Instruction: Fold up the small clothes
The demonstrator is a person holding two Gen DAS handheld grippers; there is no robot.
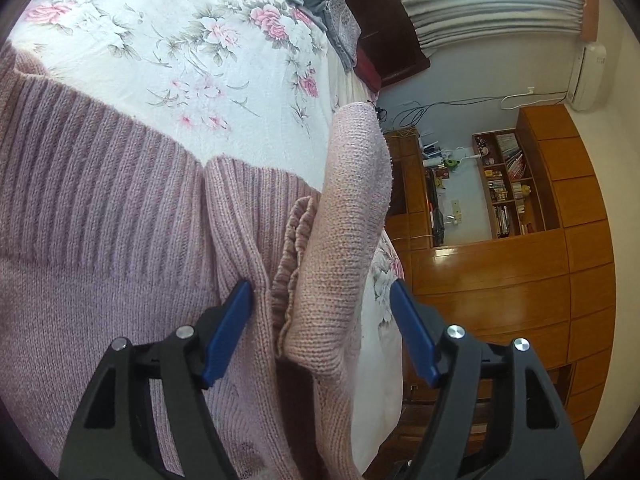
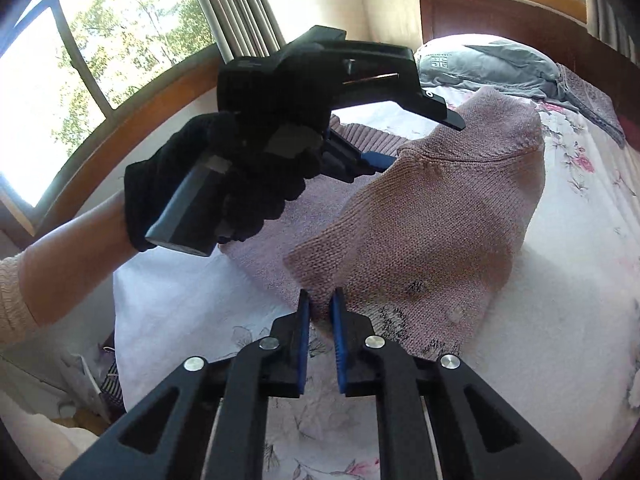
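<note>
Garment: one mauve knitted sweater, ribbed at the hem, plain stitch elsewhere, is spread on the bed, with one part lifted into a rounded fold.
Bed: a white floral sheet, smooth and flat, is seen; bare sheet lies around the sweater, and the bed edge runs just beside the fold.
Left gripper: the blue-padded fingers are held wide apart, astride the ribbed hem and the raised fold; one glove-covered hand holds it.
Right gripper: the fingers are drawn narrow, pinching the sweater's near edge.
Pillows: grey bedding is piled at the headboard.
</note>
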